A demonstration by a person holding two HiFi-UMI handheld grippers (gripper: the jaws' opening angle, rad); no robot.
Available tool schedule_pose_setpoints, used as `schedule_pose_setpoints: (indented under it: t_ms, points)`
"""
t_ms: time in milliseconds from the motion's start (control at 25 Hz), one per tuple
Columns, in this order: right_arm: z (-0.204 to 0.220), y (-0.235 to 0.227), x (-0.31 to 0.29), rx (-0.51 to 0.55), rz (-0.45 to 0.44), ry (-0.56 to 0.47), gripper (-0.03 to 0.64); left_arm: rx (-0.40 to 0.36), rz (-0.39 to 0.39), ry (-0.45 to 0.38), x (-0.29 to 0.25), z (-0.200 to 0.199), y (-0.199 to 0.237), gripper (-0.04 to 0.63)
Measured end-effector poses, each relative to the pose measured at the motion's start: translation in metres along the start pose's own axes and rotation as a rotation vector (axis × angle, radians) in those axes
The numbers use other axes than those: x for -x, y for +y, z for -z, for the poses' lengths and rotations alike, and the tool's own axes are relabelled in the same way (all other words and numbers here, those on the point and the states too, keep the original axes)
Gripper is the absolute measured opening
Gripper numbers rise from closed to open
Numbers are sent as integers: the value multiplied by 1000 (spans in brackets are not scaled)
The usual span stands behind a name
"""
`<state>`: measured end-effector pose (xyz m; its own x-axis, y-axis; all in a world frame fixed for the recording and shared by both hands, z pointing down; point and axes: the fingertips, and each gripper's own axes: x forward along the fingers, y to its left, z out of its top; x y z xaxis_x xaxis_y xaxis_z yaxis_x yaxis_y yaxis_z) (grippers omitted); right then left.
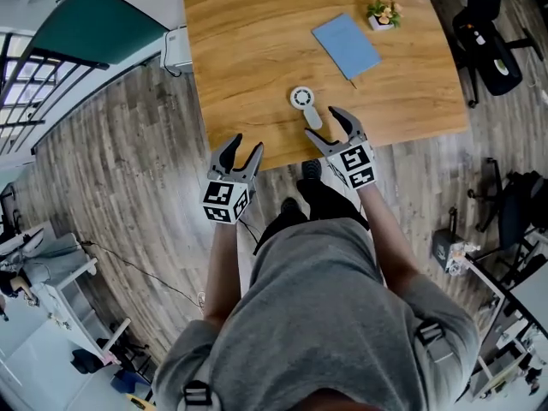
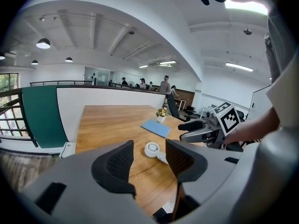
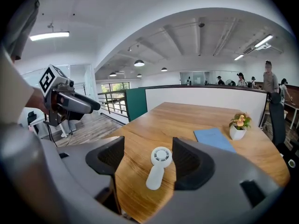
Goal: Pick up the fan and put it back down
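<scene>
**Both grippers at near table edge, fan untouched**

The fan (image 1: pixel 306 107) is small, white and hand-held. It lies flat on the wooden table (image 1: pixel 257 50), close to the near edge, with its round head toward the far side and its handle pointing back toward the person.

The right gripper (image 1: pixel 320 122) has its jaws spread wide and grips nothing. In the right gripper view the fan shows in the gap between the jaws, clear of both pads. In the head view the fingertips sit just beside the handle's near end.

The left gripper (image 1: pixel 248 144) is also wide open and empty. It sits at the near table edge, left of the fan and apart from it.

Farther back on the table lie a blue booklet (image 1: pixel 346 45) and, far right of it, a small potted plant (image 1: pixel 384 13).
</scene>
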<state>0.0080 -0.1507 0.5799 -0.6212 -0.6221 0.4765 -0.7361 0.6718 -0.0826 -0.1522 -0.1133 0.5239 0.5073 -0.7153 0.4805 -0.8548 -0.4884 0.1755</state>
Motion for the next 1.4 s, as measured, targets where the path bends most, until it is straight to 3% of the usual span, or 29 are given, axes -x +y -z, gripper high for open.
schedule_pose_setpoints:
  t_ms: [480,880,1400]
  points:
    - [25,-22,-36,-12,-41,72,333,9,-32,15,-25,-7,14,221]
    - [29,-29,-59,-9,-15,102,334,-59,53,32,-48,-12,22,221]
    - [49,-35,-87,-12,-4,175,348,-50,108,48,-76,-8,43,221]
